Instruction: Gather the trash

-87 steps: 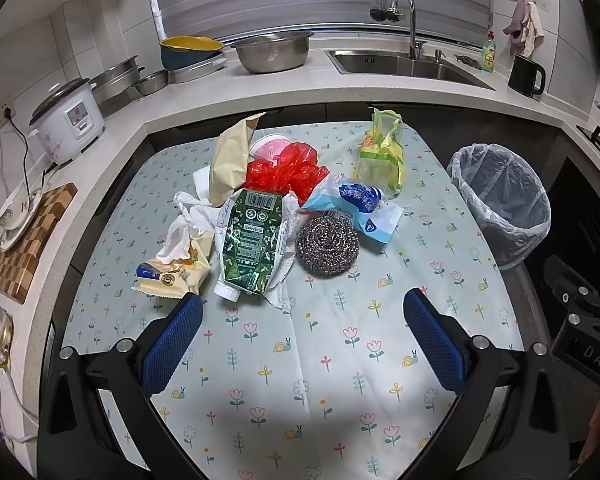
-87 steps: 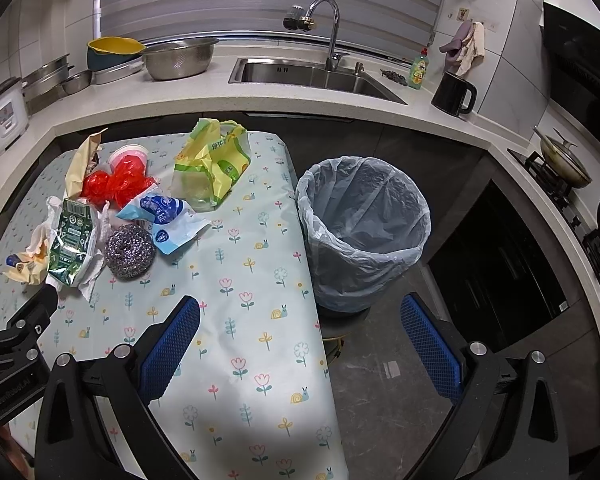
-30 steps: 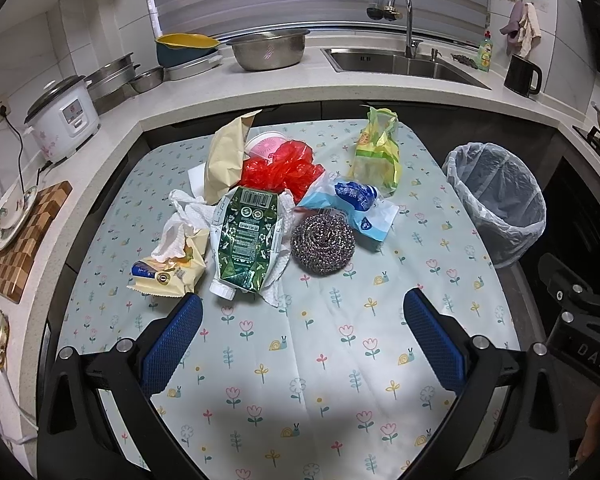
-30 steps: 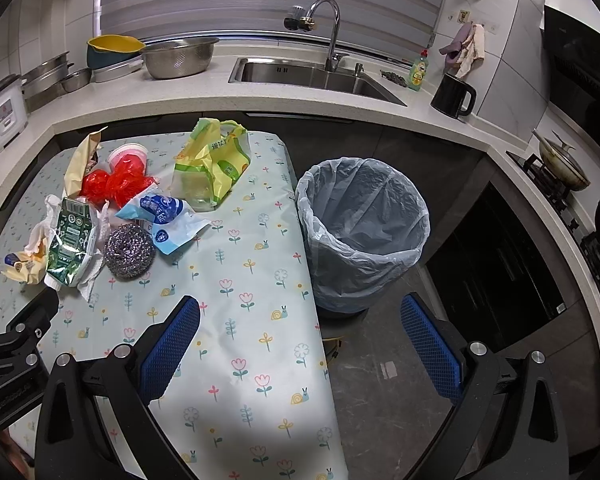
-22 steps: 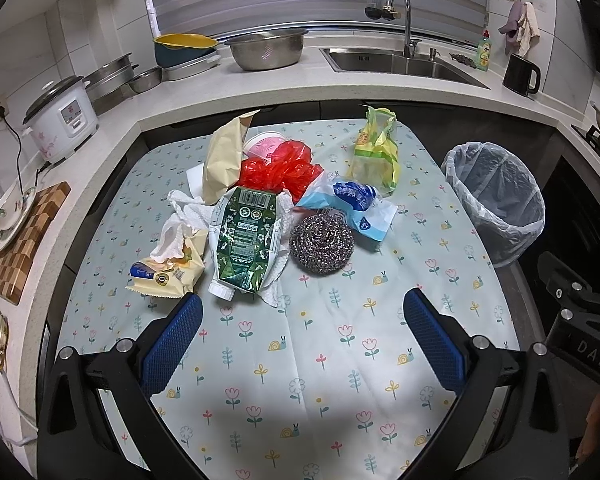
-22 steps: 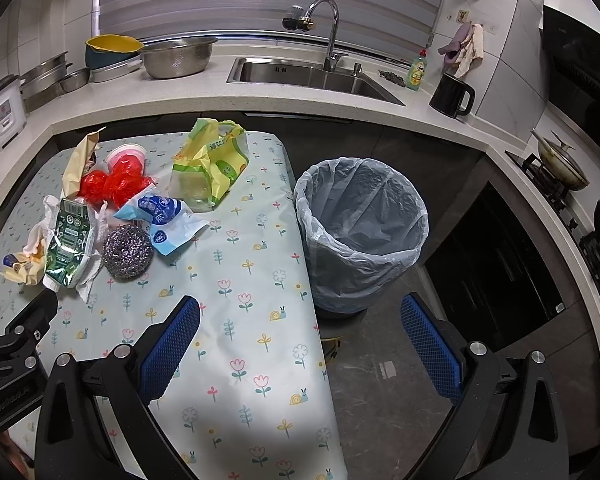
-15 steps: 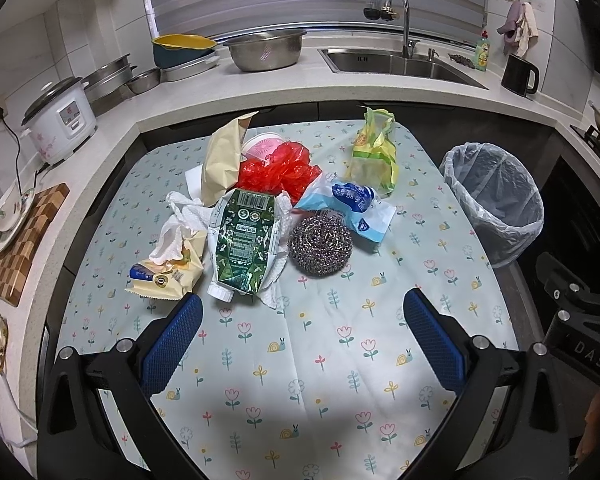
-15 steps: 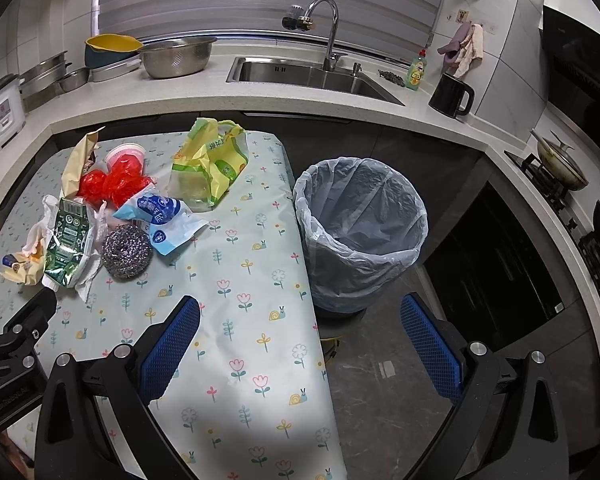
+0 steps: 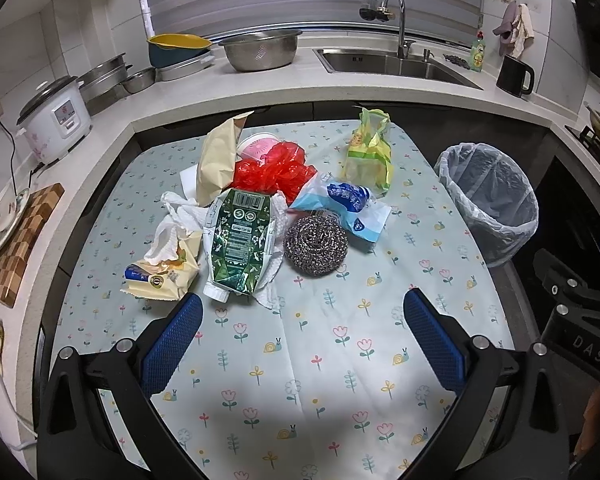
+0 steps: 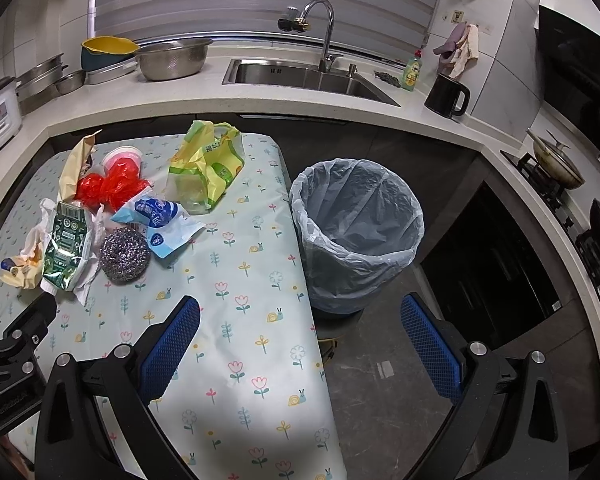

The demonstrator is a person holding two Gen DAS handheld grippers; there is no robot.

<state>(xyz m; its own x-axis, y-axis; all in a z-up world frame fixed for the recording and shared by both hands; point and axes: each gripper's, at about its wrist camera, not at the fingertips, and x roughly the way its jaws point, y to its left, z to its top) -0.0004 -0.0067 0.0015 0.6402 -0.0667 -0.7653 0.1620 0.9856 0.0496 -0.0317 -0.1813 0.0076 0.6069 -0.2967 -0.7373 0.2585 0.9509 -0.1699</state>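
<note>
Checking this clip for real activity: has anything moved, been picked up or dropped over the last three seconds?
Almost nothing. Both views drift slightly, so the left gripper and right gripper shifted a little, both open and empty. Nothing was grasped or released. The trash pile, including the steel scourer, stays on the table; the lined bin holds no trash.

The left gripper (image 9: 302,328) hangs wide open and empty above the flowered tablecloth (image 9: 300,360). Just ahead of its left finger lies a green pouch (image 9: 238,240) on crumpled white tissue (image 9: 176,220). Ahead, between the fingers, sits a steel scourer (image 9: 315,245). Beyond the right finger stands the lined bin (image 9: 490,196). The right gripper's frame (image 9: 580,320) shows at the far right.
</note>
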